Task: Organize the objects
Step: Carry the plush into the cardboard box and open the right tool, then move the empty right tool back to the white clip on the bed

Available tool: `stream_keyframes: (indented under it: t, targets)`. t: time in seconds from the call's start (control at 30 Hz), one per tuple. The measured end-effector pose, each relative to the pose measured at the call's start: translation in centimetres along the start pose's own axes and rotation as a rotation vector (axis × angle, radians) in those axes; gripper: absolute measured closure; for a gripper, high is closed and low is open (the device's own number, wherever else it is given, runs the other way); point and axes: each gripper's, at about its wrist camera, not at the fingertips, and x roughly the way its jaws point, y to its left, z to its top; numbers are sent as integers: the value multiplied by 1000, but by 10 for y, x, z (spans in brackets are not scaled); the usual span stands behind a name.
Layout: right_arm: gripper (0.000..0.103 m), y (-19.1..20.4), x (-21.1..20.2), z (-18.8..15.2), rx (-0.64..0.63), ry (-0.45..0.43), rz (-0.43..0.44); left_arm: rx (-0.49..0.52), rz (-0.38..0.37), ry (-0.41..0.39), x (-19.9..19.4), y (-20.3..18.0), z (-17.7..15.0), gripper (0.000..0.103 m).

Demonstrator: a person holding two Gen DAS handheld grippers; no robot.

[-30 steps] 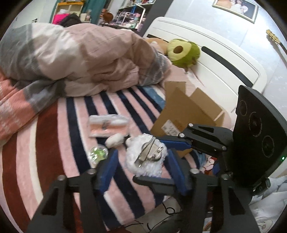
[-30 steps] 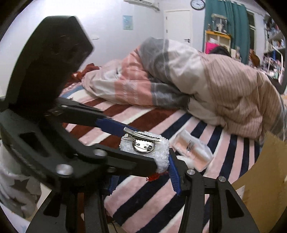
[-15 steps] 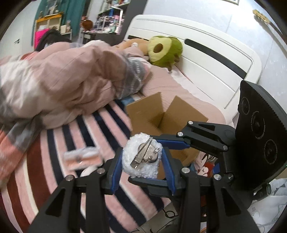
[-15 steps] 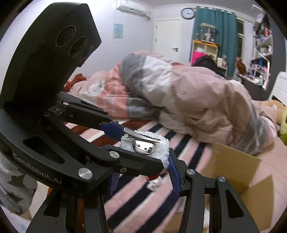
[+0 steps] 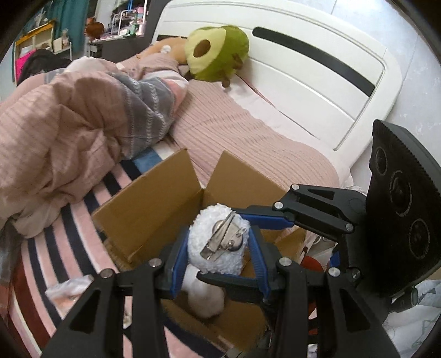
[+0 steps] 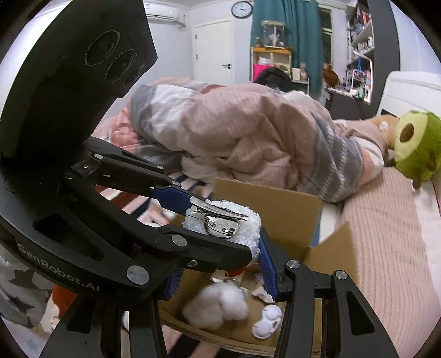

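"GenRobot.AI" is printed in grey on the black left gripper (image 6: 217, 231), seen from the right wrist. Both the left gripper (image 5: 217, 256) and the right gripper (image 6: 220, 247) pinch one fluffy white hair clip (image 5: 219, 242) with a metal clasp. It hangs over an open cardboard box (image 5: 154, 198) on the striped bed, above a pompom (image 6: 217, 305).

We count one fluffy white hair clip (image 5: 217, 242), one open cardboard box (image 5: 154, 203), one avocado plush (image 5: 217, 52), one wall clock (image 6: 241, 9), and inside the box one white pom-pom (image 6: 217, 305) and one small white case (image 6: 266, 320).
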Motion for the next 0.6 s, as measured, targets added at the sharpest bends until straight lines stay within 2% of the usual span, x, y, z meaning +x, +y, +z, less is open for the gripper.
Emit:
stream_keyframes:
  t: [0.2, 0.27, 0.33, 0.4, 0.5, 0.6]
  targets:
    - [57, -11, 6, -5, -6, 46, -13, -3, 0, 37, 18, -1, 7, 64]
    - [55, -12, 7, -6, -13, 57, -19, -8, 8, 45, 21, -1, 8, 59]
    - [51, -13, 10, -8, -16, 70, -32, -12, 31, 43, 21, 0, 8, 40]
    - [46, -12, 13, -8, -14, 84, -41, -15, 43, 36, 18, 1, 8, 32]
    - [45, -12, 14, -10, -10, 91, -42, -21, 56, 23, 9, 3, 7, 26]
    - [45, -9, 10, -11, -6, 85, -46, -24, 78, 4, -3, 6, 4, 24]
